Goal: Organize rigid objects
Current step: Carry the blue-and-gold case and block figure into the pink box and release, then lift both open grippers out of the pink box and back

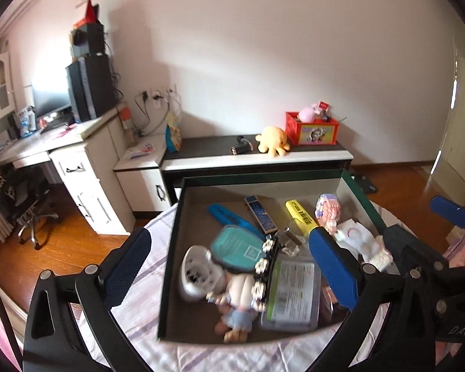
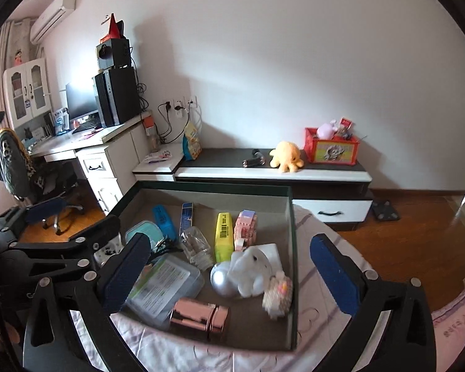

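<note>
Through the left wrist I see my left tongs (image 1: 229, 254) spread wide and empty above the box (image 1: 170, 248) on the bed; the clear case (image 1: 291, 294) looks stiff, light and slick, so I'd pinch its long edges, though the doll (image 1: 235, 303) and beaded clip (image 1: 265, 266) crowd it. Through the right wrist, my right tongs (image 2: 229, 266) gape empty too; the pink cylinder (image 2: 198, 317) looks glossy and may roll, with the white plush (image 2: 251, 269) near.

One box (image 2: 290, 217), two highlighters (image 2: 223, 235), perhaps three toys (image 2: 251, 269)
</note>
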